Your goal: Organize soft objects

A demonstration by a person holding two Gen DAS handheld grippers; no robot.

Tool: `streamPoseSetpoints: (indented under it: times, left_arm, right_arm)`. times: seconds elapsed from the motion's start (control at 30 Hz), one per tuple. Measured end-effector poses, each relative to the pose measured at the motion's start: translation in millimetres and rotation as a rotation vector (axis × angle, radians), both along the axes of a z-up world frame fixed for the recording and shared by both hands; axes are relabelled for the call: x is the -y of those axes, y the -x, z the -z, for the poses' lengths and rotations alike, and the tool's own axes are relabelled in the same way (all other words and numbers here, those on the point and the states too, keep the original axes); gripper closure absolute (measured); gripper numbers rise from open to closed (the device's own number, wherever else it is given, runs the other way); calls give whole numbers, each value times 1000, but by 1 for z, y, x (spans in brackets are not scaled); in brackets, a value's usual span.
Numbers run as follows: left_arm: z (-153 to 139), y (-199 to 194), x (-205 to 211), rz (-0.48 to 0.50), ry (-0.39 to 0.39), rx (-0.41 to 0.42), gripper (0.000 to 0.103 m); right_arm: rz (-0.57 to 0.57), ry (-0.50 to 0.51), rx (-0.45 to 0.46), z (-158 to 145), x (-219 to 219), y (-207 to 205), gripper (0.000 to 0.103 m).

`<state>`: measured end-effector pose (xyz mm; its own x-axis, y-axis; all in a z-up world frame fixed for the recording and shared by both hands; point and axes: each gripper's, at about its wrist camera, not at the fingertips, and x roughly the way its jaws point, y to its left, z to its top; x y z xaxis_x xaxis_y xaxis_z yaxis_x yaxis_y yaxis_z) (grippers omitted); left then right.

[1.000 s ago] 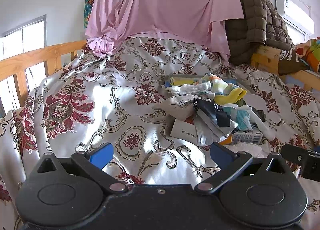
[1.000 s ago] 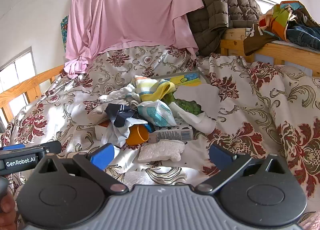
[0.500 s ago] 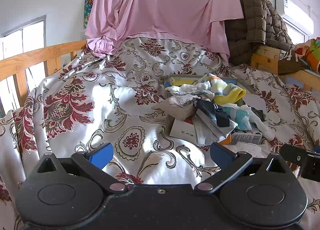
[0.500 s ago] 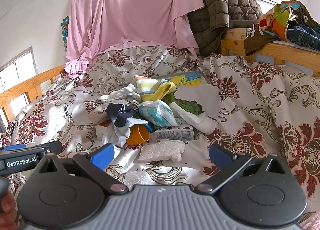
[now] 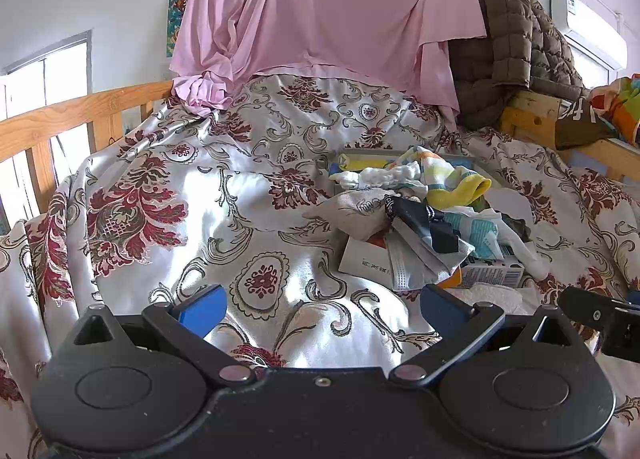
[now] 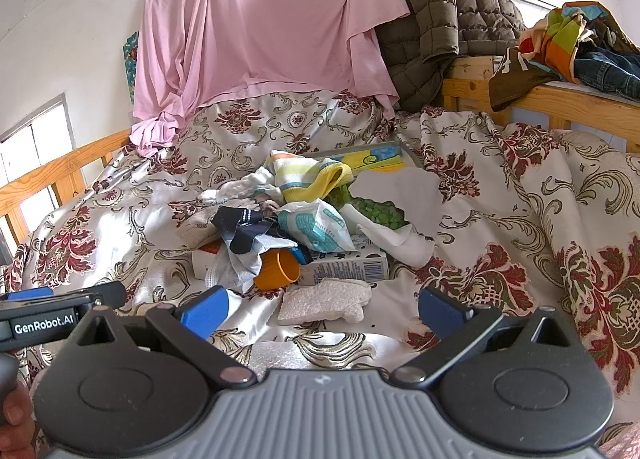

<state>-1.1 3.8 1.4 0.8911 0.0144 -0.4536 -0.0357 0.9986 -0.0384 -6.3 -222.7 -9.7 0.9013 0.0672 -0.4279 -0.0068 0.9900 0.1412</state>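
Left claw (image 5: 320, 307) low over floral bedspread (image 5: 168, 195), level, blue pads spread wide, empty. Right claw (image 6: 322, 309) alongside, likewise wide, empty, aimed at white sponge (image 6: 324, 299) just ahead. Pile of soft things (image 6: 296, 211) mid-bed: striped sock (image 6: 308, 175), dark sock (image 6: 244, 227), orange cup (image 6: 278, 269) at near edge

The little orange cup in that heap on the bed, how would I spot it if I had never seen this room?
Start at the floral bedspread and find the jumbled pile in its middle. At the pile's near edge, beside a white foam piece, lies the orange cup, tipped on its side. It is the only ribbed, bright orange, hard item among cloth and packets.
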Motion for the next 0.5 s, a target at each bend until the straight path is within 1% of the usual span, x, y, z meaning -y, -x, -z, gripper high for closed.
streamPoseSetpoints:
  times: [0.5]
  left_arm:
    - [0, 0, 0, 0, 1, 1, 1]
  right_arm:
    - [0, -2, -3, -1, -1, 1, 0]
